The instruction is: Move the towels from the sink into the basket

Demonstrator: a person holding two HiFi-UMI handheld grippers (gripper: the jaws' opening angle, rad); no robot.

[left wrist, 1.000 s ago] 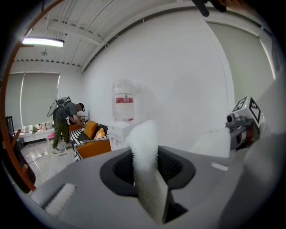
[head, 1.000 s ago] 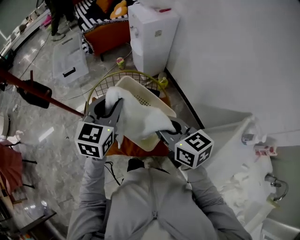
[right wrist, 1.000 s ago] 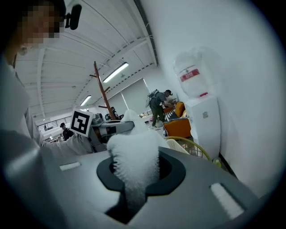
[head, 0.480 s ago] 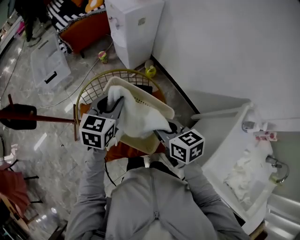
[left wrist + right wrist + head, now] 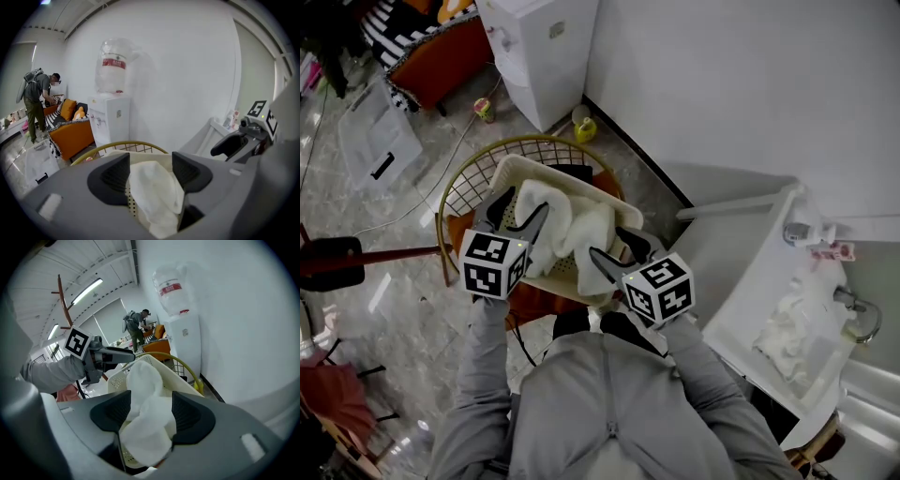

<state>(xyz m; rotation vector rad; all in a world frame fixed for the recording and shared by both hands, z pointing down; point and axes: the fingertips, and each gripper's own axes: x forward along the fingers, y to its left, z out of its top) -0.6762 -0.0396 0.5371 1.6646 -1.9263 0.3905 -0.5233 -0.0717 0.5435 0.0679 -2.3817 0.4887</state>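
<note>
Head view: a white, soft towel (image 5: 577, 225) lies crumpled in the basket (image 5: 514, 171), a cream plastic tub with rows of small holes. The basket sits in a round frame of gold wire (image 5: 464, 192), at about 10 o'clock from the middle of the picture. The left gripper (image 5: 517, 214) and the right gripper (image 5: 617, 255) point into the basket from 7 and 5 o'clock of the towel. Only this view shows the sink (image 5: 741, 309), a white basin at 4 o'clock, with more towels (image 5: 795, 330) heaped in it.

Left gripper view: the jaws stand about half apart and have just been opening. One end of the towel hangs loosely between the ribbed black pads, and they do not squeeze it. This view alone shows the clear bottle (image 5: 114, 65) on top of the white water dispenser (image 5: 111, 119), at 11 o'clock, and a person (image 5: 37, 101) standing at 9 o'clock.

Right gripper view: these jaws also stand about half apart and have just been opening. The other end of the towel bulges between the pads without being pinched. The basket's perforated wall is behind it at 12 o'clock, and the left gripper's marker cube is at 10 o'clock.
</note>
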